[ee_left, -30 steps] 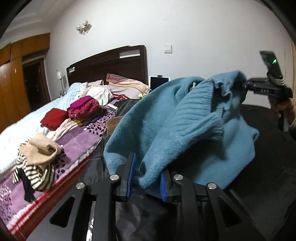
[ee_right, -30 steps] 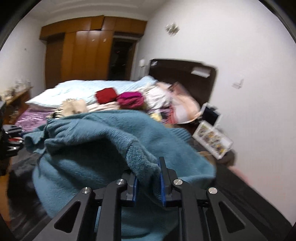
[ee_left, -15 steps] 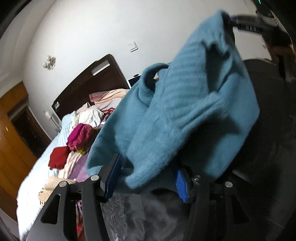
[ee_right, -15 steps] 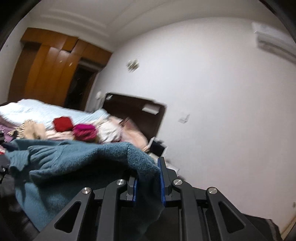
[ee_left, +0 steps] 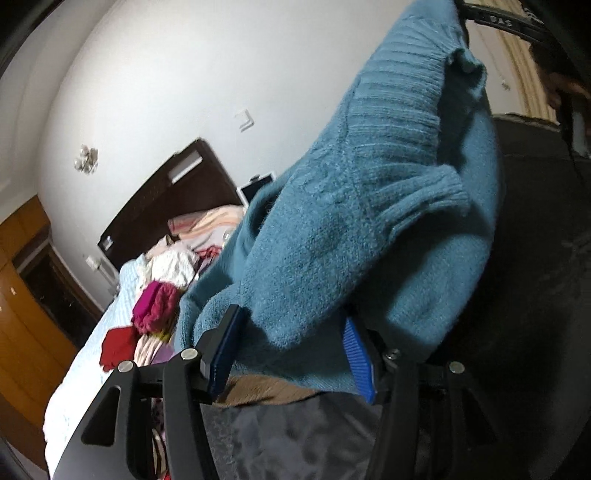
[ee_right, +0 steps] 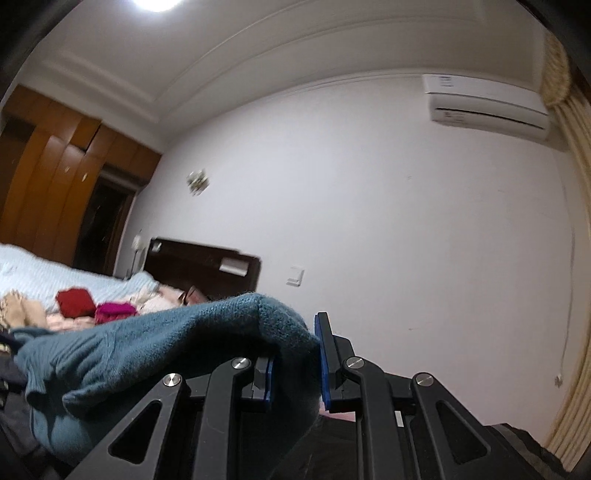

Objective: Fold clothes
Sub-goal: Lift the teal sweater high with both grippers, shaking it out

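A teal knitted sweater hangs in the air. My left gripper is open, its blue pads wide apart, and the sweater's lower edge drapes loosely between them. My right gripper is shut on the sweater's upper edge and holds it high; it also shows at the top right of the left wrist view. The sweater's ribbed part hangs from the right gripper, and a cuff sticks out to the right.
A bed with a dark headboard carries folded clothes: a red piece, a magenta piece and pale ones. A dark cloth surface lies below the sweater. A wooden wardrobe stands left, an air conditioner high on the wall.
My right gripper has risen and tilted up, lifting the sweater. My left gripper has opened wide and let go of the sweater's lower edge, and has tilted.
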A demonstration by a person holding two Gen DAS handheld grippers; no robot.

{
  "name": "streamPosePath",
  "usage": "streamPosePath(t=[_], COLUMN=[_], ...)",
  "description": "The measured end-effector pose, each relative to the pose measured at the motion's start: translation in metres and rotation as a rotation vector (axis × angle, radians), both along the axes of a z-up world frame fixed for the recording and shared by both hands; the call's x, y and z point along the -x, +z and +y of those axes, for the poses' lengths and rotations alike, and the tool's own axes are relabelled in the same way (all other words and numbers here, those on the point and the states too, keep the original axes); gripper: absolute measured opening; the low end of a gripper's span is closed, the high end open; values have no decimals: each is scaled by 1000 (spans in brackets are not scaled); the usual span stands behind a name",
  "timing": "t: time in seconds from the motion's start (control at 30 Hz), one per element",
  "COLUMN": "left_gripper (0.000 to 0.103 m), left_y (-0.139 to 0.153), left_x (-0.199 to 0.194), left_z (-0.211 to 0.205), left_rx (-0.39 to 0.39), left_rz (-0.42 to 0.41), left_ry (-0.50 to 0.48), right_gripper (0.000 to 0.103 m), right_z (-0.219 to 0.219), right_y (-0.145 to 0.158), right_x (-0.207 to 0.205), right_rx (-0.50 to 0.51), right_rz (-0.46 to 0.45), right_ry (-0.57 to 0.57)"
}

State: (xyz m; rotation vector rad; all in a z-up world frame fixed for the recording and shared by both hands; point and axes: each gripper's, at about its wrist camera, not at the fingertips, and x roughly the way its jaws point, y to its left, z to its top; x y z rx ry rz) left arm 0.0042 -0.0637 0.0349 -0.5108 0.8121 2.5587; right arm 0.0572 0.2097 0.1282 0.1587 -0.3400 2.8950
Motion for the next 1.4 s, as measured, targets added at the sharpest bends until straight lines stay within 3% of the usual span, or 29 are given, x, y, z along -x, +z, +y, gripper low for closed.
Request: streamPosePath(t=[0.07, 0.2, 0.37, 0.5, 0.6, 0.67, 0.73, 0.8, 0.87, 1.03, 1.23, 1.4], left_gripper=[59, 73, 74, 60, 59, 50, 30, 18, 14, 11, 11, 11], left_y=[5, 9, 10, 3, -9, -16, -21, -24, -19, 26, 99, 164], left_x=[-7, -16, -23, -37, -56, -63, -68, -73, -73, -69, -76, -100], left_z=[6, 20, 38, 64, 93, 109, 121, 130, 132, 117, 90, 75], left_rx=[0, -10, -30, -19, 28, 53, 61, 44, 3, -195, -404, -575], left_rz=[24, 25, -17, -60, -87, -100, -118, -138, -145, -125, 12, 137], left_ry=[-9, -45, -108, -203, -310, -348, -355, -346, -326, -239, -163, -131], right_gripper=[19, 19, 19, 19, 19, 19, 19, 19, 19, 19, 19, 19], right_z=[4, 11, 27, 41, 50, 56, 60, 66, 72, 95, 119, 113], right_y=[6, 14, 22, 26, 26, 27, 27, 27, 27, 29, 40, 63], right_x=[-10, -34, -64, -80, -92, -100, -105, -113, -122, -138, -158, -183], right_rx=[9, 13, 43, 59, 68, 75, 78, 79, 79, 112, 156, 122], right_rz=[24, 76, 123, 133, 140, 141, 141, 142, 146, 149, 173, 250], right_ry=[-11, -40, -79, -97, -116, -125, -134, -147, -164, -213, -269, -300])
